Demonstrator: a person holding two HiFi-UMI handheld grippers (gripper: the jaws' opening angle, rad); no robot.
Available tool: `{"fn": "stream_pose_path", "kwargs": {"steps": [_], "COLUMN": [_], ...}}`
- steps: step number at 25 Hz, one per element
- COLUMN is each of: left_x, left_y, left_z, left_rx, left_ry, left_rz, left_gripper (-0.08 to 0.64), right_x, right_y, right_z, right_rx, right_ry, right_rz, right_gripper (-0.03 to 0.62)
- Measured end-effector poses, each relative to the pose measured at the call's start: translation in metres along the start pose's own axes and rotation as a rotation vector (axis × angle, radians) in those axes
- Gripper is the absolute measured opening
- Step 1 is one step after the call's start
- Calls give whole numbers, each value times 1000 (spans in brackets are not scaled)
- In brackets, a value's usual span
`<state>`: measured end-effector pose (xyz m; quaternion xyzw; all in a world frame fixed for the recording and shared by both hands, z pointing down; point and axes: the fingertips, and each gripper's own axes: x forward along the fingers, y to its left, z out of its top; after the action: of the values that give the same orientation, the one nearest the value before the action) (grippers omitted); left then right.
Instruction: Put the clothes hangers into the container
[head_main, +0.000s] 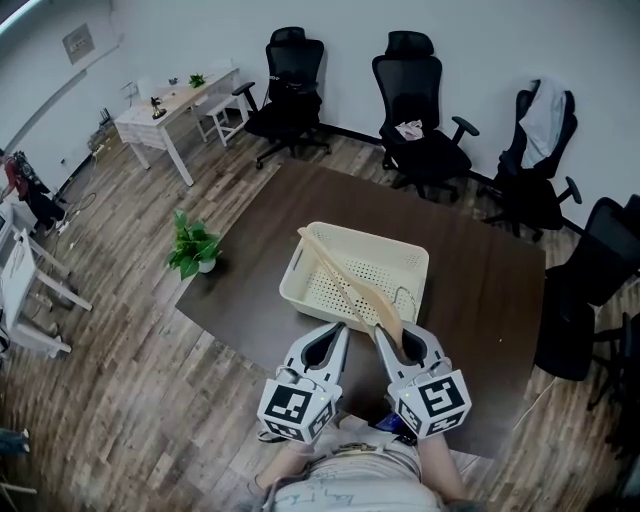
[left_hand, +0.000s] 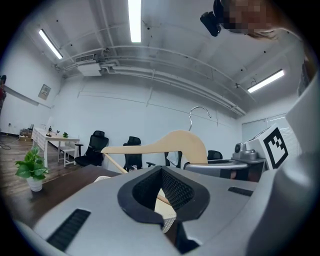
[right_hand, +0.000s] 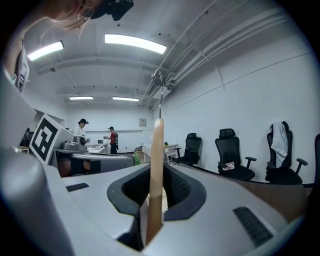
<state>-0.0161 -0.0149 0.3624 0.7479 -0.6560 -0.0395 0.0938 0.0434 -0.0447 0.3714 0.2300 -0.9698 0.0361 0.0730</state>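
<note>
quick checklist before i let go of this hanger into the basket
1. Grip on the hanger: ok. The right gripper is shut on its wooden body.
2. Hanger lined up with the basket: ok. In the head view its long arm reaches across the inside.
3. Room in the basket: ok. The perforated floor shows bare around the hanger.
4. Left gripper out of the way: ok. It is shut and empty, beside the right one.
5. How high the hanger is above the basket floor: cannot tell.
6. Potted plant clear of the drop: ok. It is well apart from the basket.
</note>
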Motion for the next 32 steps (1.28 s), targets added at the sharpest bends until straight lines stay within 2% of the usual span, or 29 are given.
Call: {"fn": "stream_pose_path", "kwargs": {"steps": [6, 22, 32], "left_x": [20, 72, 89], "left_y": [2, 25, 60], "left_z": [2, 10, 6], "left_rx": [-6, 20, 3], "left_ry": [0, 54, 81], "left_rz": [-48, -278, -324], "left_gripper": [11, 11, 11], "right_x": [2, 49, 83], "right_y": [-15, -27, -28], "right_z": [-2, 0, -9], "right_rx": [15, 38, 59], "right_ry": [17, 26, 60], "right_rz": [-57, -190, -237], "right_gripper": [58, 58, 58]}}
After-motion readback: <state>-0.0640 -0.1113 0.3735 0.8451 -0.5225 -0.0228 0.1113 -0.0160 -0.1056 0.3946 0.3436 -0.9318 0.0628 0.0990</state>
